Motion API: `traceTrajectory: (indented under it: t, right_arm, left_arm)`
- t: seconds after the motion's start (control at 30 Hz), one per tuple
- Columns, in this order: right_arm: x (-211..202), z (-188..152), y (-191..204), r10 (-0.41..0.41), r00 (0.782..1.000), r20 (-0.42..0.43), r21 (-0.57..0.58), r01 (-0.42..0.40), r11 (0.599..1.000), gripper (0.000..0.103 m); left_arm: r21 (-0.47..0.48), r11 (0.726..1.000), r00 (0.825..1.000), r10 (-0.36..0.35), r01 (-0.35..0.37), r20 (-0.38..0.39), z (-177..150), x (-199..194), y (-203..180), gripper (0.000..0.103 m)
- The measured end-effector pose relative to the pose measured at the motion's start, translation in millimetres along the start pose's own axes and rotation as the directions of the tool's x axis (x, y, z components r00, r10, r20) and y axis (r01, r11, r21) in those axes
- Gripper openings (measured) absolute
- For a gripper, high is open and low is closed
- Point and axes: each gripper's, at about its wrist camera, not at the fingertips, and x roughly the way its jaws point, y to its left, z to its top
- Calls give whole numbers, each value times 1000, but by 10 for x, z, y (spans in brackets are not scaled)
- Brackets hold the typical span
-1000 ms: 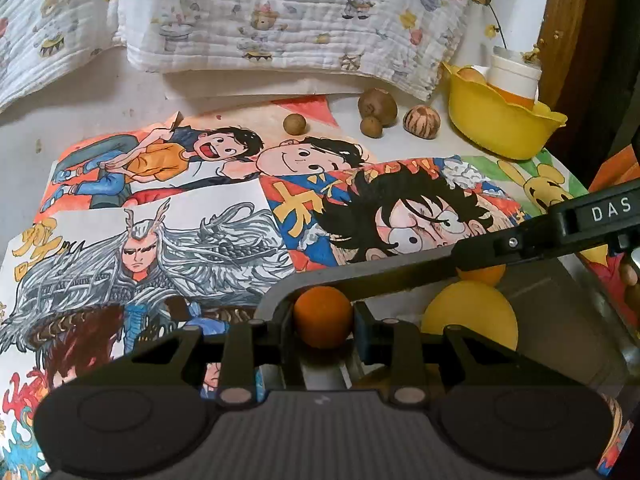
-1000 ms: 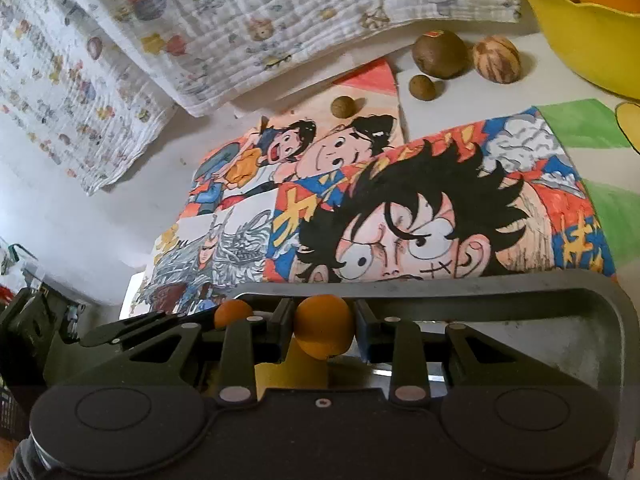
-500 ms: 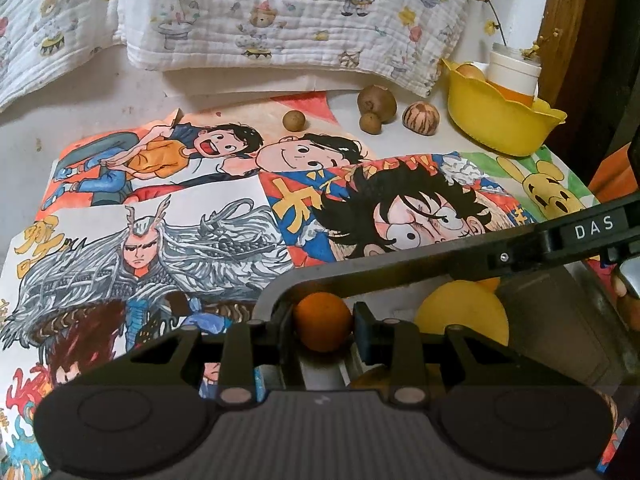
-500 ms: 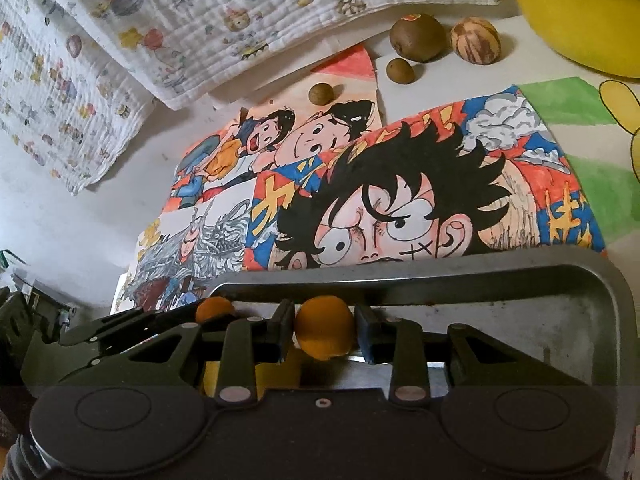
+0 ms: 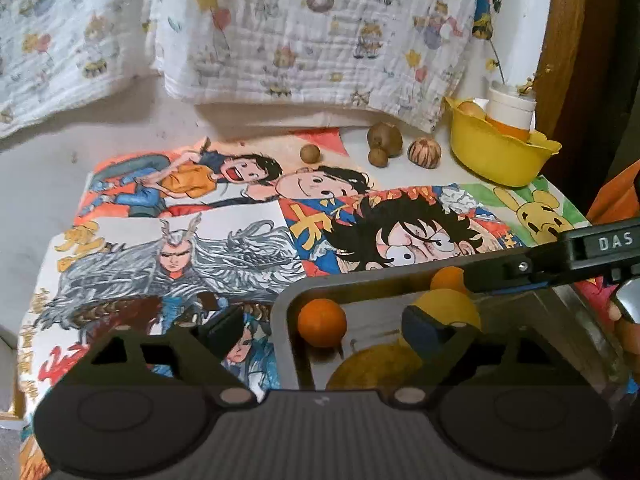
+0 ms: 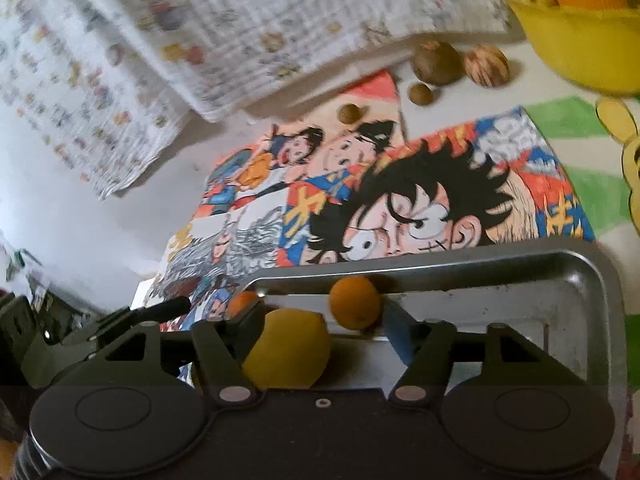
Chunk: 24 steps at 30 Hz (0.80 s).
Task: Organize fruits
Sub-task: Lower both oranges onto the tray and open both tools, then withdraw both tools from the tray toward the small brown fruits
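Orange small fruit lies free in metal tray | left hand-held gripper just spread apart | right hand-held gripper just spread apart, its small orange loose

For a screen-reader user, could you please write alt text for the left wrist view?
The open left gripper hovers over a metal tray, a small orange lying free between its fingers beside a yellow fruit. Cartoon drawings cover the table, with a yellow bowl behind.

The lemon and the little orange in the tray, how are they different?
The lemon is yellow; the orange is orange. The lemon is bigger. The lemon sits nearer the camera; the orange is by the tray's far rim. Both lie loose in the tray.
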Motion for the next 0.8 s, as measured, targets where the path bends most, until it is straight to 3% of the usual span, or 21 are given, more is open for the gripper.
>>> traceTrajectory:
  t: [0.07, 0.3, 0.5, 0.8]
  right_arm:
    - [-71, -39, 70, 1, 1000, 17, -43, 0, 999, 77]
    - [-379, -301, 262, 18, 997, 71, -195, -4, 981, 85]
    - [-614, -669, 362, 41, 997, 65, -312, -19, 950, 94]
    - [-893, -1087, 312, 23, 987, 158, -328, 30, 944, 102]
  left_arm:
    - [13, 1000, 1000, 17, -18, 22, -35, -85, -21, 100]
    - [13, 997, 997, 71, -71, 32, -194, -344, -41, 102]
    - [45, 996, 996, 77, -79, 44, -341, -575, -106, 102]
    - [138, 984, 992, 106, -115, 67, -611, -818, -300, 102]
